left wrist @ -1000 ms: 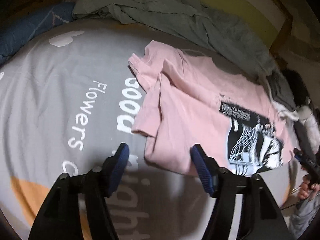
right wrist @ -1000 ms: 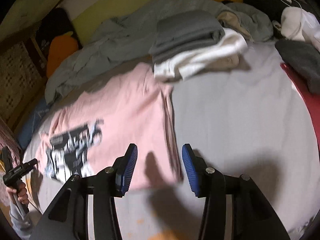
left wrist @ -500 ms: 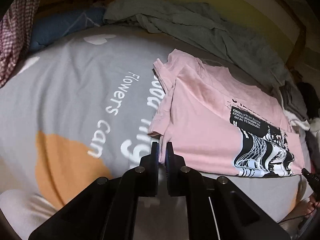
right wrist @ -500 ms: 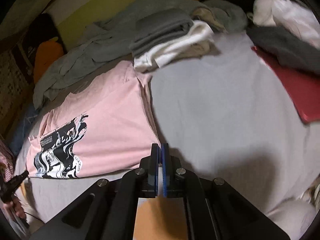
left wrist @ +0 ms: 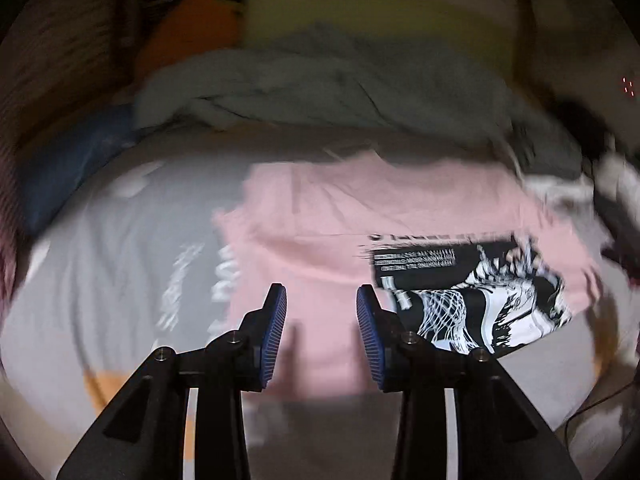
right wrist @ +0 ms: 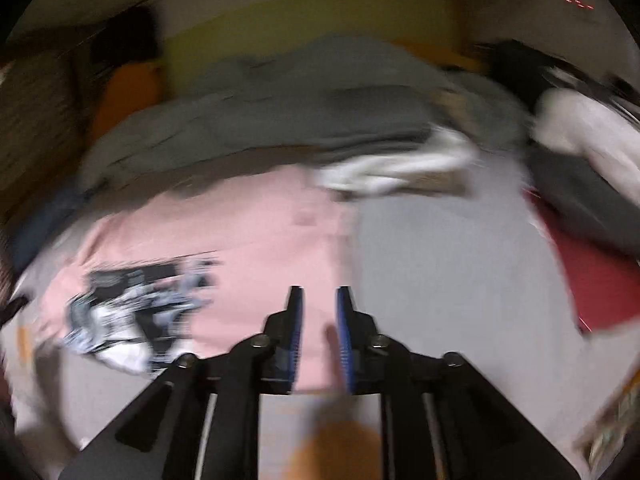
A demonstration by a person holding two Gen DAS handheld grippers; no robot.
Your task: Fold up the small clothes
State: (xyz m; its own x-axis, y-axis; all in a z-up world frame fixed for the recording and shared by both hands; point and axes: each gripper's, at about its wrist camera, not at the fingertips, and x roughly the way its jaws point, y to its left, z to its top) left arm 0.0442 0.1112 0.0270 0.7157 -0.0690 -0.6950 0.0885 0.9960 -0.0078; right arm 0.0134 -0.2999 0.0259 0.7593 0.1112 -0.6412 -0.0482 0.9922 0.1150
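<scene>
A pink T-shirt (left wrist: pixel 360 208) with a black-and-white print (left wrist: pixel 472 292) lies flat on the grey bedsheet (left wrist: pixel 132 248), its sides folded in. My left gripper (left wrist: pixel 321 300) hovers over the shirt's near left part; its jaws are opening and the pads press on nothing. In the right wrist view the same shirt (right wrist: pixel 260 232) lies left of centre, its print (right wrist: pixel 132 300) at the left. My right gripper (right wrist: pixel 320 296) hangs over the shirt's near right corner, jaws opening, only the cloth below showing through the gap. Both views are blurred by motion.
A rumpled grey blanket (left wrist: pixel 320 92) lies behind the shirt, with an orange cushion (left wrist: pixel 188 28) and a blue pillow (left wrist: pixel 72 160) at the back left. A stack of folded grey and white clothes (right wrist: pixel 380 140) sits beyond the shirt's right side. A red item (right wrist: pixel 592 280) lies at the right.
Half a second ago both grippers were shut at the shirt's near edge. Now both have their jaws apart and have lifted, and the views have swung toward the headboard.
</scene>
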